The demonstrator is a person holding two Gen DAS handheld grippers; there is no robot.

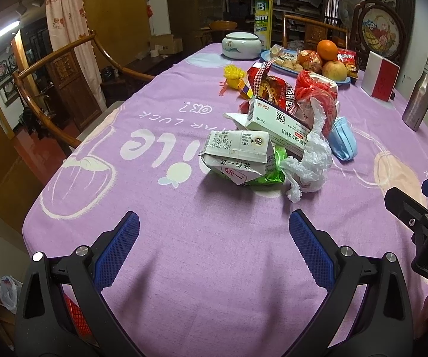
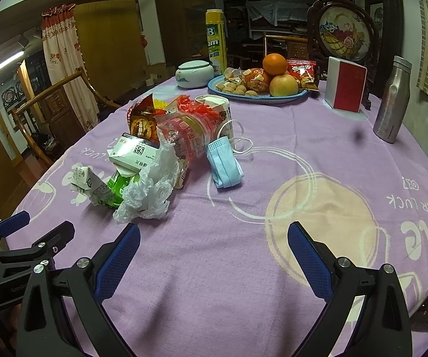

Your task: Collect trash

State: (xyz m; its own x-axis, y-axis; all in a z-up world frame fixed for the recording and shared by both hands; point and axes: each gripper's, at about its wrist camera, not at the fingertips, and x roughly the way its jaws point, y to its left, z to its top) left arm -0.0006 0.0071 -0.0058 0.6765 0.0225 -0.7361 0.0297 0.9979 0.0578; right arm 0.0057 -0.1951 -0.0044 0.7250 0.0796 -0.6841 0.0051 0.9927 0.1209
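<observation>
A heap of trash lies mid-table on the purple cloth. Nearest is a crushed green tea carton (image 1: 237, 157) (image 2: 100, 189), with crumpled clear plastic (image 1: 306, 166) (image 2: 149, 190) beside it. Behind are a white medicine box (image 1: 276, 123) (image 2: 135, 151), red snack wrappers (image 1: 276, 89) (image 2: 184, 125) and a blue face mask (image 1: 345, 139) (image 2: 224, 163). My left gripper (image 1: 214, 250) hangs open and empty short of the carton. Open and empty too, my right gripper (image 2: 214, 253) sits near the front edge, right of the heap.
At the far end stand a fruit plate (image 2: 258, 96), a white lidded jar (image 1: 240, 44), a yellow spray can (image 1: 264, 15), a red and white box (image 2: 346, 87) and a steel bottle (image 2: 392, 101). A wooden chair (image 1: 50, 89) is at the left.
</observation>
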